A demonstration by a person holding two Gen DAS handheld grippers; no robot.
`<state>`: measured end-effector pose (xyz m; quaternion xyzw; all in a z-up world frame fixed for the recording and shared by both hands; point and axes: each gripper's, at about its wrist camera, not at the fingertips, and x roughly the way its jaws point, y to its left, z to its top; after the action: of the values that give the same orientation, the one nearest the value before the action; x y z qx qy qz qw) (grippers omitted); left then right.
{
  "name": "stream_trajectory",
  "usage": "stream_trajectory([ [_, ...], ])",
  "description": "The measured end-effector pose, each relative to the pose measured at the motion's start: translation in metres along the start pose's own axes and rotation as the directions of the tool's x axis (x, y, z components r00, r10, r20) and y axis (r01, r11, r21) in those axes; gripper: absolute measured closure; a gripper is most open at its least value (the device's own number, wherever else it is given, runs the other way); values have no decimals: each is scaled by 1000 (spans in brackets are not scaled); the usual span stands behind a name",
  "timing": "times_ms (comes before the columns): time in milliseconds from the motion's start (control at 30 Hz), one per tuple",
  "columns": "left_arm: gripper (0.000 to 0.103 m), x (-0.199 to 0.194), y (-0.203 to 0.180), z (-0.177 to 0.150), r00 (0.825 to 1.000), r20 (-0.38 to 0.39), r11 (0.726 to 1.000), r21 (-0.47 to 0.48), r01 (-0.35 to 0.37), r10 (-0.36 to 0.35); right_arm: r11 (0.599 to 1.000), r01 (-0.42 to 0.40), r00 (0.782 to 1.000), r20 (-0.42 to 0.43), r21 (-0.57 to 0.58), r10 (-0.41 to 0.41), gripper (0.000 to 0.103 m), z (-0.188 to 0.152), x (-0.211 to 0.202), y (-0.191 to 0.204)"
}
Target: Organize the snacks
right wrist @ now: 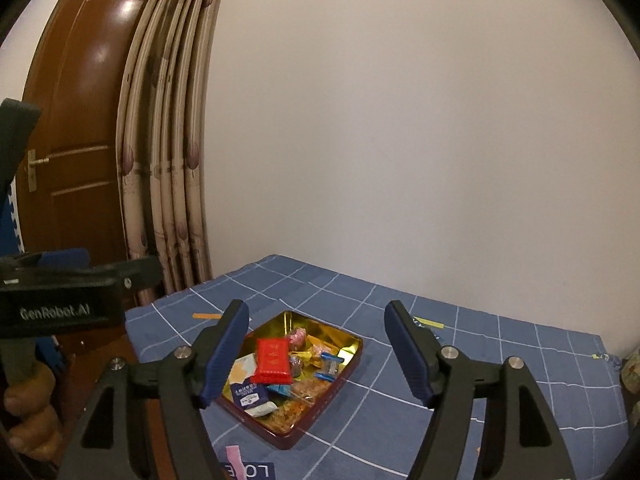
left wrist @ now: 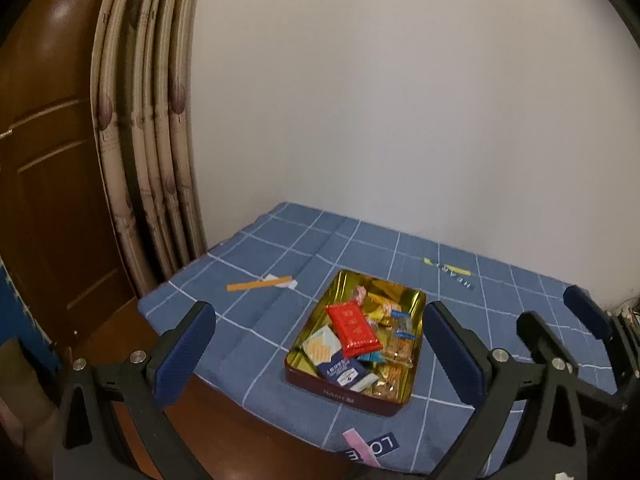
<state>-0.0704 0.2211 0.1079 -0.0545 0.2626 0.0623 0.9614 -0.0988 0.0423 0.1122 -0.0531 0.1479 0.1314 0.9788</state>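
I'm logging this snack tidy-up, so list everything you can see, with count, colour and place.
Tin: one, gold inside, dark red outside, open on the cloth, centre.
Red packet: one, red, on top of the pile in the tin.
Navy packet: one, dark blue, tin's near corner.
Other wrapped snacks: several, yellow, pink, blue and clear, in the tin.
Checked cloth: one, blue with white lines, over the table.
Curtain: one, beige, gathered left.
Door: one, brown wood, far left.
Wall: white, behind.
Left tongs: black with blue pads, open, empty.
Right tongs: same, open, empty.
Hand: one, gripping the left handle.
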Motion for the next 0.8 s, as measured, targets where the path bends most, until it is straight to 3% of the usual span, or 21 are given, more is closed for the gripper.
stream_trajectory([
  [233, 0, 25, 0, -12, 998, -67, 1000, 9, -18, 19, 999, 9, 997, -82, 42, -5, 29, -18, 18, -23],
  [467, 0, 45, -1, -18, 991, -131, 1000, 5, -20, 20, 980, 154, 965, -233, 129, -121, 29, -57, 44, -100],
  [667, 0, 61, -8, -27, 986, -161, 998, 42, -37, 43, 937, 315, 894, -379, 151, -239, 29, -104, 65, -189],
  [733, 0, 65, -12, -30, 985, -161, 997, 60, -52, 61, 911, 380, 842, -468, 158, -269, 29, -128, 77, -225],
  [800, 0, 68, -14, -32, 983, -168, 996, 65, -62, 72, 892, 422, 808, -514, 162, -289, 29, -147, 81, -252],
])
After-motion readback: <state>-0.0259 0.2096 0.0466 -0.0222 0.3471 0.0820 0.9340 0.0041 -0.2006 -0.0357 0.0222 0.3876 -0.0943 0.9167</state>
